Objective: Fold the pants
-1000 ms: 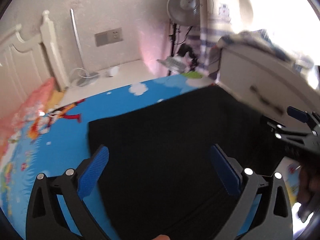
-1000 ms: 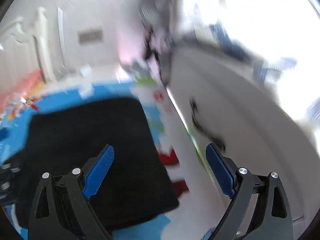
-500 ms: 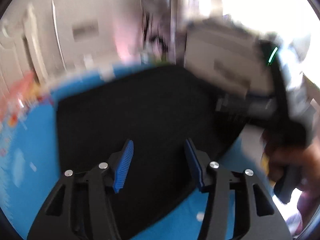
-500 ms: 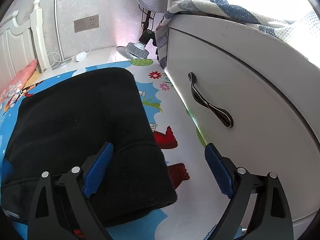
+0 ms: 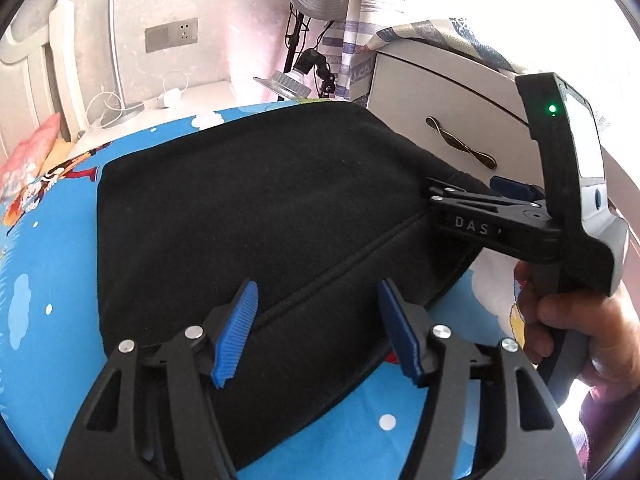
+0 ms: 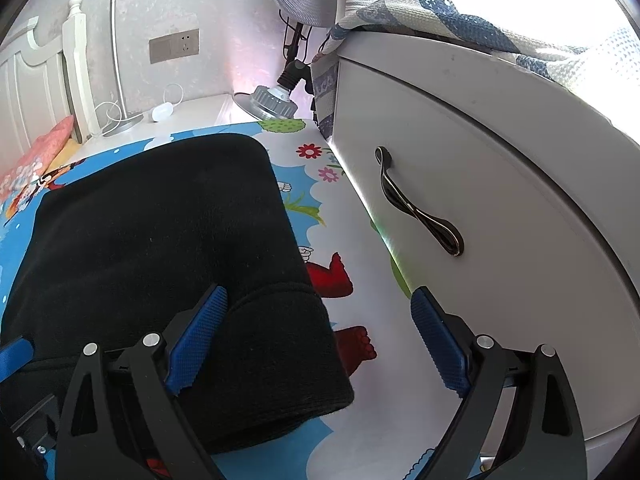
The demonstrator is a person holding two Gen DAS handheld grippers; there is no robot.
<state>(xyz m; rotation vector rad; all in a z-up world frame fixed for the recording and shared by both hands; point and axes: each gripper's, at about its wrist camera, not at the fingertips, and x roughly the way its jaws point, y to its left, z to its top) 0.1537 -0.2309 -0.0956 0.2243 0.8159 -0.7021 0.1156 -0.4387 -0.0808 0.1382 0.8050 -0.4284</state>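
Black pants (image 5: 248, 216) lay folded on the cartoon bedsheet (image 5: 36, 280) beside a white drawer unit (image 6: 500, 216). Left tool (image 5: 316, 324) hovered half-open, holding nothing; right tool (image 6: 320, 336) gaped wide, empty, over the pants' edge.

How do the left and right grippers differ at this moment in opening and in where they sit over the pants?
The left gripper is partly open, both fingers over the black pants. The right gripper is wide open, one finger over the pants' edge, the other over the cartoon sheet. Both have blue pads and hold nothing.
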